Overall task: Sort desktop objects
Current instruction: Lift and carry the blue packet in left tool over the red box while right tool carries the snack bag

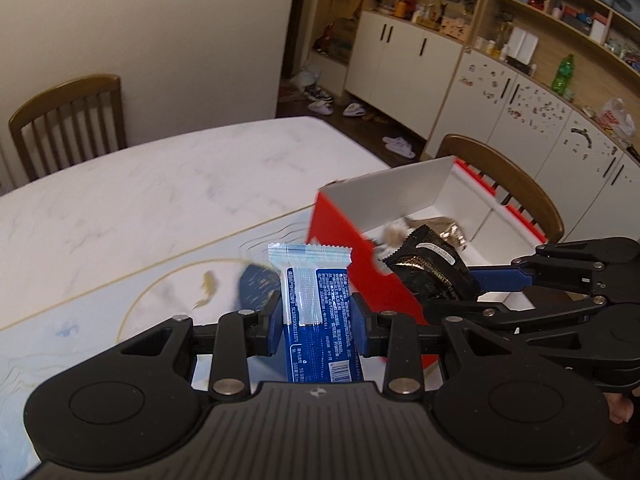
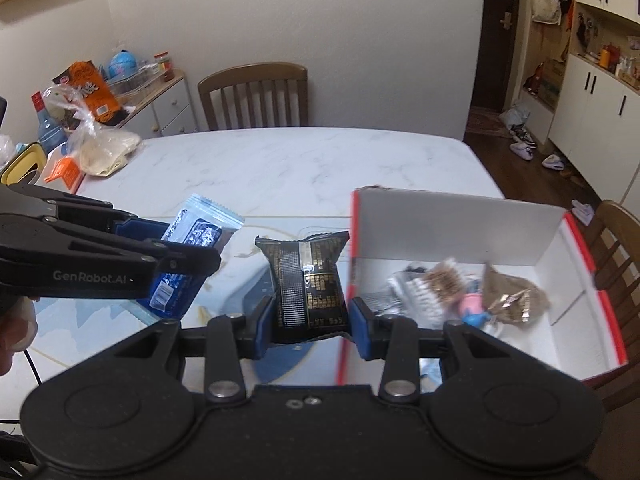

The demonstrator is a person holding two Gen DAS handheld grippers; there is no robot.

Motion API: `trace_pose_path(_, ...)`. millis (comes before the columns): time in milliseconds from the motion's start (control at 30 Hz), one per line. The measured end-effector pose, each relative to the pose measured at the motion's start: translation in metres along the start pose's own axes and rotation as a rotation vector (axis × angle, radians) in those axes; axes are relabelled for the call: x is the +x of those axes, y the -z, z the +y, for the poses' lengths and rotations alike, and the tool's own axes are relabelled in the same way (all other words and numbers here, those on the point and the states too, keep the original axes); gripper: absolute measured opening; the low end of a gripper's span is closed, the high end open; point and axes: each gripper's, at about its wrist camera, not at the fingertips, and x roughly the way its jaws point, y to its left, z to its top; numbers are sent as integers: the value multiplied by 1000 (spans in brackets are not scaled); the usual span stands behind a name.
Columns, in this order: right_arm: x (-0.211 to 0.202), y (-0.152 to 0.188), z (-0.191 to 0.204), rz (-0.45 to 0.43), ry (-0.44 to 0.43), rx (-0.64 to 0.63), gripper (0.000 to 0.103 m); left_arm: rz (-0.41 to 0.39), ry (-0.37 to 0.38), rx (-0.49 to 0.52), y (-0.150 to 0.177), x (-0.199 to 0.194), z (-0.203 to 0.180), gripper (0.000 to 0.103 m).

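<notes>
Pinching between right hand-held gripper (image 2: 310, 316): black packet (image 2: 306, 284)

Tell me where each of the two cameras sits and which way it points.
Left wrist: rides on the left gripper, looking forward along its fingers at the blue-and-white foil snack packet they clamp, with the red-sided white cardboard box to the right; the right gripper enters from the right.
Right wrist: rides on the right gripper, facing the black-and-gold foil packet it clamps, box to the right; the left gripper enters from the left.
Shared: both packets, the box, the white marble-patterned table.
</notes>
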Motion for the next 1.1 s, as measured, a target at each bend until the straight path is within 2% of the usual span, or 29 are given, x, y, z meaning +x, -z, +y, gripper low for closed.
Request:
trace_pose_path(300, -13, 3, -49, -13, 24, 11, 39, -14, 23, 52, -23, 19, -49, 33)
trace_pose_path(700, -15, 7, -115, -6, 54, 24, 39, 7, 57, 108, -50, 70, -100, 33)
trace_pose_path(1100, 3, 11, -161, 48, 64, 47, 39, 99, 45, 159, -65, 132, -124, 33)
